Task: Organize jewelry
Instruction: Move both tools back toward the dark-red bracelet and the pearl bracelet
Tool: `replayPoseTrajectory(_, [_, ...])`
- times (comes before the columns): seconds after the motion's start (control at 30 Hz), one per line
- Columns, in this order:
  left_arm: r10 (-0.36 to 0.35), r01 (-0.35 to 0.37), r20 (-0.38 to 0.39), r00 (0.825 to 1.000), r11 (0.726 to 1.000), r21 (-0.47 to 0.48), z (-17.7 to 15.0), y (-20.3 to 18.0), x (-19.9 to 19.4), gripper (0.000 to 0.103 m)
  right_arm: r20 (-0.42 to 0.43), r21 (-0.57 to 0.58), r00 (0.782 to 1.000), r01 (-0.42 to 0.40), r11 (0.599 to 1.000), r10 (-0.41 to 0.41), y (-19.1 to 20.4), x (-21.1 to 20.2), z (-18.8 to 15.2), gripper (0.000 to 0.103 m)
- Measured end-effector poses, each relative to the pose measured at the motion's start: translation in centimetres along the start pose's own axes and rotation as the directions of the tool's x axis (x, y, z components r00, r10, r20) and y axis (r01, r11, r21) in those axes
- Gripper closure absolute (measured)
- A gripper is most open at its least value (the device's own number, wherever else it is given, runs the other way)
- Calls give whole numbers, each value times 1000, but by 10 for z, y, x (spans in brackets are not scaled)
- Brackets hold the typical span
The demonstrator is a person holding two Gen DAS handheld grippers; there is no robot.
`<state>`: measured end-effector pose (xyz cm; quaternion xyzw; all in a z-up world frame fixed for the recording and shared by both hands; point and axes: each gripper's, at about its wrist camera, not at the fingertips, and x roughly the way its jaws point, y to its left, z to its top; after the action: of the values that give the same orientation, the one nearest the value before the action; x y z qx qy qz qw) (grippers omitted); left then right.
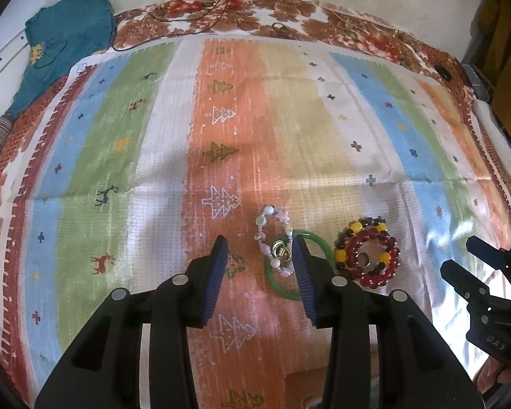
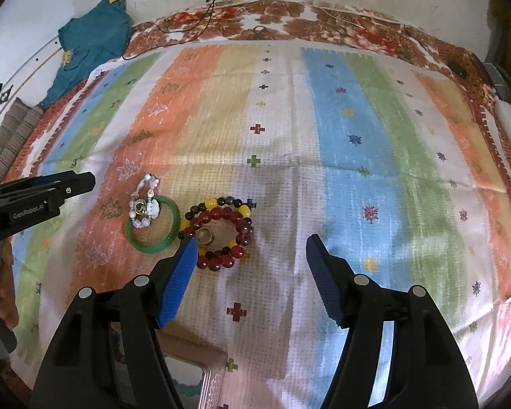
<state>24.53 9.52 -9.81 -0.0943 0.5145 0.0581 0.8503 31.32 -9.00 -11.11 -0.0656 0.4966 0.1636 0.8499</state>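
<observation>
Striped cloth [image 2: 289, 177] wide and bare beyond green bangle [image 2: 153, 226], beads [image 2: 221, 235]

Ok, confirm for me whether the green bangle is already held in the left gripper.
No: the green bangle lies flat on the striped cloth, and the left gripper hangs open above it, gripping nothing.

Green bangle [image 1: 282, 286] partly hidden behind left tongs [image 1: 260, 255].
</observation>
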Motion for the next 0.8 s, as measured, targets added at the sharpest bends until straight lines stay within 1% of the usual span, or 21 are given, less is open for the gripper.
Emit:
replayPoseTrajectory(0.33, [7,-7,-18,1000,1000,-1,9,3,17,63,-24,26,1000,1,1000,0,-6,16,6,37])
replayPoseTrajectory(0.5, [13,-13,-45,999,1000,-12,11,9,32,62,-45,26,999,2,1000,-1,-8,25,8,37])
replayPoseTrajectory(0.6, [2,-4,-61,998,1000,-21,13,12,41,63,-53,24,999,2,1000,0,-7,30,9,37])
replayPoseTrajectory(0.8, [-1,0,-83,997,1000,-13,15,14,54,62,-79,30,997,-6,1000,9,-7,41,10,37])
